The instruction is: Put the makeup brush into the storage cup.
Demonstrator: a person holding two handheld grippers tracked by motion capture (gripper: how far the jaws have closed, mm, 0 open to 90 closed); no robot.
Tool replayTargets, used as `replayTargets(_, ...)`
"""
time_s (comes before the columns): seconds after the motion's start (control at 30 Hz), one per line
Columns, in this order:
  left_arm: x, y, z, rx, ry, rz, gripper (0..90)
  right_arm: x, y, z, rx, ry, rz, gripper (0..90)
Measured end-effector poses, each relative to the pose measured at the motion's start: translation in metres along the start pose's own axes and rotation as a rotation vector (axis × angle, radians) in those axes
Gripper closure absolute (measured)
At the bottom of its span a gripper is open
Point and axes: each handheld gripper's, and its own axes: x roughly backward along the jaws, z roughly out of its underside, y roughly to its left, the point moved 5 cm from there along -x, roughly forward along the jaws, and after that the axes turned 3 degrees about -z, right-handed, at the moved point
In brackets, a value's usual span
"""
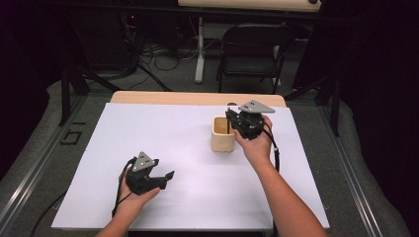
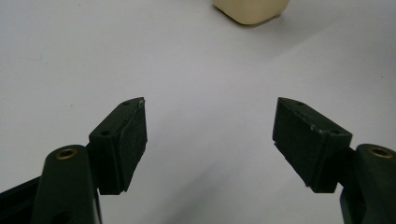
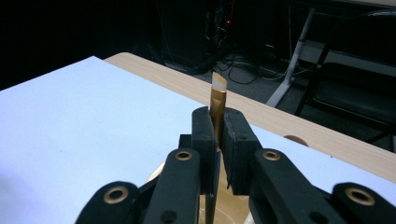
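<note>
Right gripper [image 3: 217,140] clamps brown stick [image 3: 217,100] upright over cream cup [image 1: 223,134]; lower straight inside cup before releasing. Left gripper [image 2: 210,135] agape, empty, short of cup.

A white sheet [image 1: 163,148] covers the wooden table [image 1: 197,98]. Beyond it stands a black folding chair [image 1: 254,54] on grey floor [image 1: 173,79] (cables [image 1: 153,54] tangled there); the room is dark.

- Pale cream holder [image 1: 223,134], plain, no pattern.
- Thin stick [image 3: 217,100]: golden brown, whitish at the tip.
- Black left gripper [image 1: 169,176] and black right gripper [image 1: 231,117], grey plates on top, brass-coloured rivets.
- White sheet [image 1: 163,148], plain, over light wood table [image 1: 148,97].
- Black chair [image 1: 252,47].
</note>
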Motion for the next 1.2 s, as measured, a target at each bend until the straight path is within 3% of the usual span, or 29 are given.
replayTargets(0.7, 0.0, 0.0, 0.0, -0.001, 0.0, 0.0, 26.7, -0.012, 0.0, 0.024, 0.0, 0.058, -0.001, 84.3)
replayTargets(1.2, 0.0, 0.0, 0.0, 0.0, 0.001, -0.002, 26.7, -0.015, 0.001, 0.031, 0.0, 0.08, -0.004, 84.2)
